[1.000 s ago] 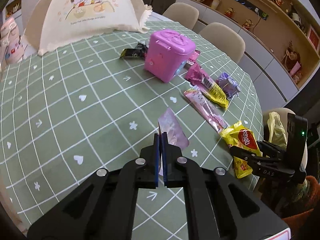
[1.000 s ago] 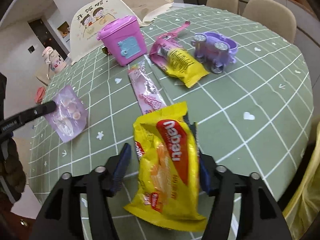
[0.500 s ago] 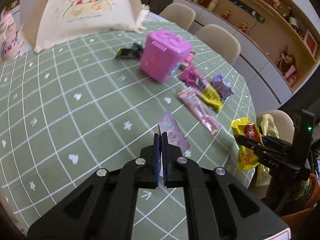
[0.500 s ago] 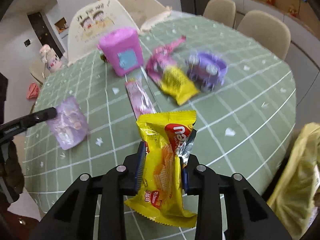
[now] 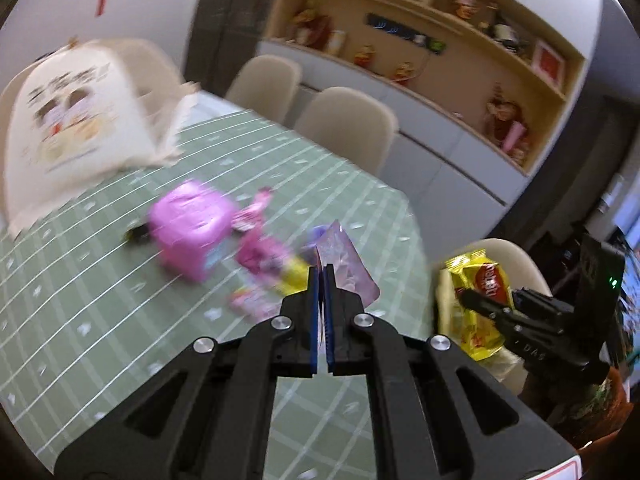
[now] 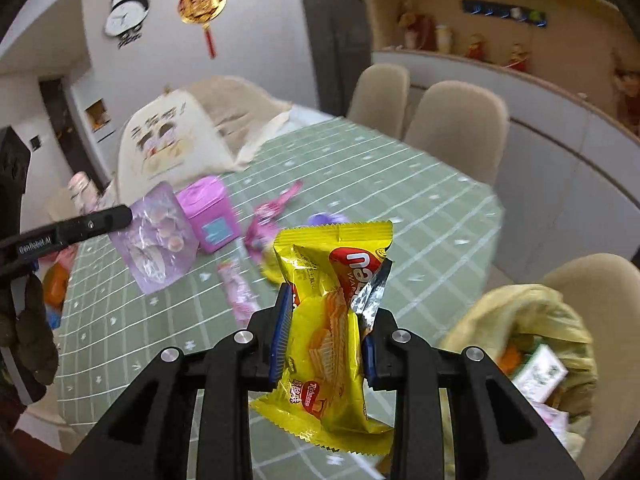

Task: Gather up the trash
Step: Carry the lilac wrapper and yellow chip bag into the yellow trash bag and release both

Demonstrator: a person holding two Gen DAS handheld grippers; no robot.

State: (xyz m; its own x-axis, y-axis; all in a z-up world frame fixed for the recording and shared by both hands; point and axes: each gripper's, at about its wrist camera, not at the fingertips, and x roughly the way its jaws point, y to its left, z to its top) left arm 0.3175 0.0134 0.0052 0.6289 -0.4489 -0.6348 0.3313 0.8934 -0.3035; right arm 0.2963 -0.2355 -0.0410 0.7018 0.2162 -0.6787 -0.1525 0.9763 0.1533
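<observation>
On my left, the left gripper (image 5: 320,268) has its jaws clenched on the edge of a pale purple candy wrapper (image 6: 154,236), held clear above the green checked desk (image 5: 100,300). Over the middle of the desk I see the pink toy bin (image 6: 210,214) standing among pink wrappers (image 6: 240,298). On my right, the right gripper (image 6: 326,320) has just closed its jaws and grips the yellow wafer packet (image 6: 332,312) in the air, with the yellow trash bag (image 6: 516,320) hanging open beside a beige chair (image 6: 592,280).

Two claws (image 5: 320,276) (image 6: 324,300), each gripping one wrapper: one lilac (image 5: 348,268), one yellow (image 6: 332,320). One pink toy bin (image 6: 210,214). One yellow trash bag (image 6: 520,320). Three beige chairs (image 6: 456,120).
</observation>
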